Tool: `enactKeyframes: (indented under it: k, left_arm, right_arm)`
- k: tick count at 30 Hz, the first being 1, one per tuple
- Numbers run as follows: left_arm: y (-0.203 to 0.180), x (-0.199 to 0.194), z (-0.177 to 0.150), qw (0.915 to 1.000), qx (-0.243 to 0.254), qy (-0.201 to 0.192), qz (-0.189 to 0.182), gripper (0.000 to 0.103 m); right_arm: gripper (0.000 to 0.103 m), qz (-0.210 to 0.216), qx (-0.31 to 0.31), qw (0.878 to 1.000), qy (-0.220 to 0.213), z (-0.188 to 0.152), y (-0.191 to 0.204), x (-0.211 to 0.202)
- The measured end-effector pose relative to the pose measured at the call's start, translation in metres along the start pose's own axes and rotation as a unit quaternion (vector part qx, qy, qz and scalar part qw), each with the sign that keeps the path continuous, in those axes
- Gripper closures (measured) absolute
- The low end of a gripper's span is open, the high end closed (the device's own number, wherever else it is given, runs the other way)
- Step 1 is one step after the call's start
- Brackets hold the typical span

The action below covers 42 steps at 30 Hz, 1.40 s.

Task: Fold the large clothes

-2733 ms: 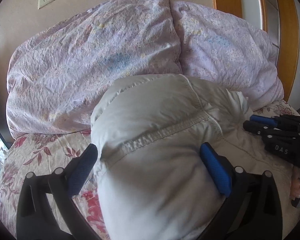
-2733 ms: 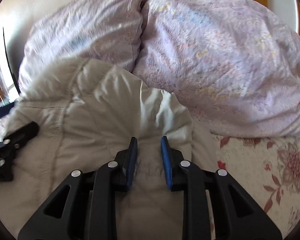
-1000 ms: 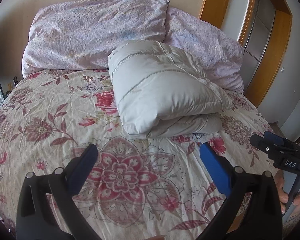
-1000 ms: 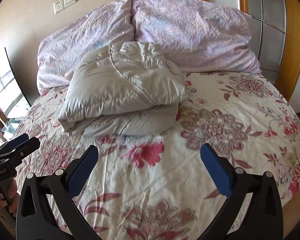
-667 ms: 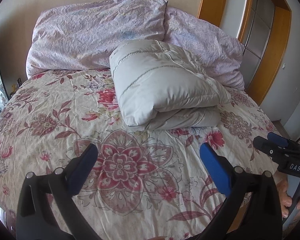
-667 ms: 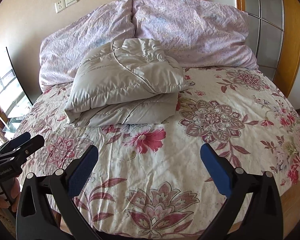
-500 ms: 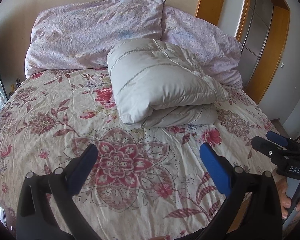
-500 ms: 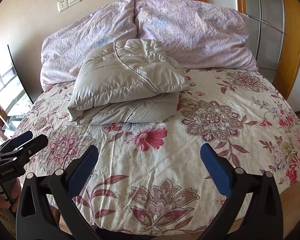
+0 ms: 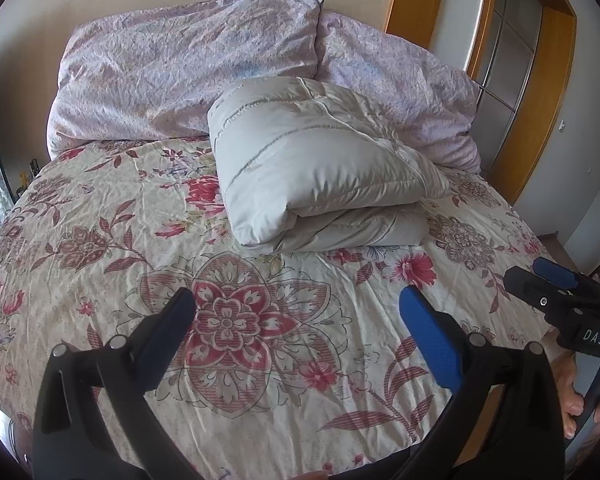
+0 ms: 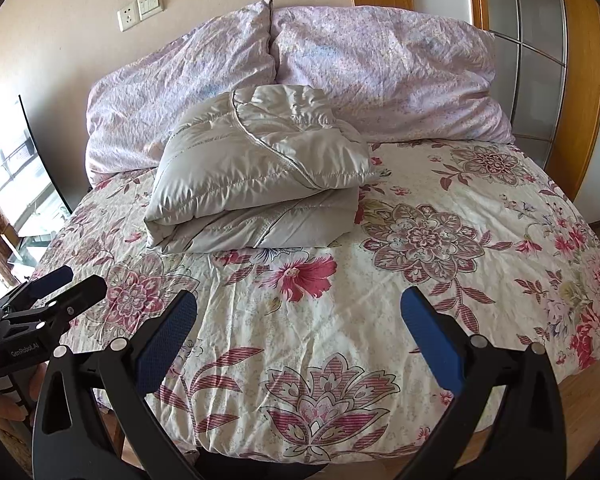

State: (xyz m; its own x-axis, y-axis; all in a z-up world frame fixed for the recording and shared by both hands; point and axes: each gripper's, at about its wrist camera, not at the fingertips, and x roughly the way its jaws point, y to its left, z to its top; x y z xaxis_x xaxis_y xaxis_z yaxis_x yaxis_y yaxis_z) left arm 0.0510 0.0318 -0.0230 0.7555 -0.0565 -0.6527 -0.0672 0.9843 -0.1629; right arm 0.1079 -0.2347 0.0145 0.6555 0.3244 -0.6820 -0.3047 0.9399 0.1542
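Note:
A grey puffy jacket (image 9: 316, 168) lies folded in a thick bundle on the floral bed cover (image 9: 100, 216), leaning against the pillows. It also shows in the right wrist view (image 10: 256, 168). My left gripper (image 9: 296, 328) is open and empty, held above the near part of the bed, well back from the jacket. My right gripper (image 10: 298, 328) is open and empty, also well back over the foot of the bed. The right gripper shows at the right edge of the left wrist view (image 9: 548, 284), and the left gripper at the left edge of the right wrist view (image 10: 64, 284).
Two lilac pillows (image 9: 188, 68) (image 10: 388, 64) lean on the wall at the head of the bed. A wooden door frame and wardrobe (image 9: 540, 92) stand to the right. A window (image 10: 16, 184) is at the left. The bed's foot edge (image 10: 340, 456) is just below my grippers.
Both grippers let go of the jacket, opened wide, and pulled back from it to the foot of the bed. In the last second they have drifted only slightly.

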Motion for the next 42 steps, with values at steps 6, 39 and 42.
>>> enactKeyframes:
  k: [6,39,42]
  left_arm:
    - [-0.001,0.002,0.000,1.0000,0.002,0.002,-0.001,0.002]
    - [0.002,0.010,0.001,1.0000,-0.001,0.008,-0.002,0.002]
    - [0.002,0.010,0.002,1.0000,-0.001,0.008,-0.002,0.002]
  right_arm:
    - [0.001,0.003,0.002,1.000,0.005,0.000,0.000,0.003]
    - [0.001,0.007,0.007,1.000,0.011,0.000,-0.002,0.013]
    - [0.001,0.007,0.008,1.000,0.011,0.000,-0.003,0.013]
